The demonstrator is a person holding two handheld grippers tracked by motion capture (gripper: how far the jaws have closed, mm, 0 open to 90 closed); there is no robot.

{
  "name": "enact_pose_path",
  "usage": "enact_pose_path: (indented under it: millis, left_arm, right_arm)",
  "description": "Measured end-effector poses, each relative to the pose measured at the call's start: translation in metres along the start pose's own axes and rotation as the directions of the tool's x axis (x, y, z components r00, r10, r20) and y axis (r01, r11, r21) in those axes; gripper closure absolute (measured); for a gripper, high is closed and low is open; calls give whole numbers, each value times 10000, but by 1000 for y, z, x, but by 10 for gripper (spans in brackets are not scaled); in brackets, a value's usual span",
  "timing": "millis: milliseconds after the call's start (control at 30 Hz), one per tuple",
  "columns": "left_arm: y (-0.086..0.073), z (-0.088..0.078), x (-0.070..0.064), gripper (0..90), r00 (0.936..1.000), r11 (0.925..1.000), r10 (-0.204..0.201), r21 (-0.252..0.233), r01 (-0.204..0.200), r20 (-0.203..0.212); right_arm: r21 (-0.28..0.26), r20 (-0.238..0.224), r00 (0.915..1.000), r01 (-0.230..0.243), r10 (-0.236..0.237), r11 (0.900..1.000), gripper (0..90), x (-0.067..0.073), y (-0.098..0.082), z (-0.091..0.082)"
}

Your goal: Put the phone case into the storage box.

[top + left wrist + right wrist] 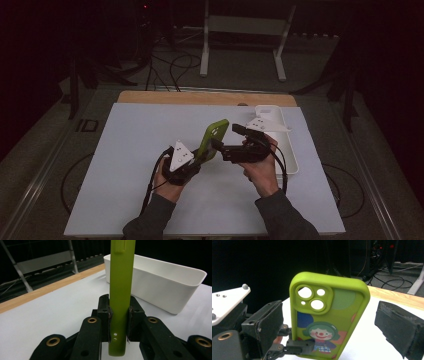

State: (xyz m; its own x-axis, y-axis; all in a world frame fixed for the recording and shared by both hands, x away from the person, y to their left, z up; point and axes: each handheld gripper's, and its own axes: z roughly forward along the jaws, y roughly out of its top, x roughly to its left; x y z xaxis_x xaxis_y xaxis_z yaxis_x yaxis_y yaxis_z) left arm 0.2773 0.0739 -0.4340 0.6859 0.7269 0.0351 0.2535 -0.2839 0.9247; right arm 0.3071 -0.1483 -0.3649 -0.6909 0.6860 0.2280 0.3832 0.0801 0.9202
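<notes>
left tongs [119,322] pinched my upright green rubbery phone case [328,315]; right tongs [337,332] spread, flanking its long axis.

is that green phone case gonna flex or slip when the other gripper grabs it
The green phone case looks empty, with open camera holes, so it is probably light and somewhat bendy. Its matte, rubbery-looking surface should resist slipping. The left hand-held gripper clamps only its lower end, so the tall free part may well sway if the open right hand-held gripper pushes it.
</notes>
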Motion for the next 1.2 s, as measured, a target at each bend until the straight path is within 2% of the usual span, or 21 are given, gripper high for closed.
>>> enact_pose_path:
  millis: [500,967,1100,1200]
  left_arm:
    - [0,1,-7,777,9997,9998,189,-28,-190,-133]
    - [1,0,-13,778,9999,9998,74,-207,-77,-141]
    - [0,1,-16,778,9999,9998,62,-178,-63,-79]
    - [0,2,-18,778,9999,9998,60,-183,-62,-98]
  right_arm:
    - [-274,128,9993,-351,355,9990,76,0,3,4]
    - [-485,263,9975,-641,655,9968,78,2,4,11]
    - [-547,310,9966,-751,769,9957,97,3,4,13]
    - [-671,448,9966,-664,695,9955,134,4,4,13]
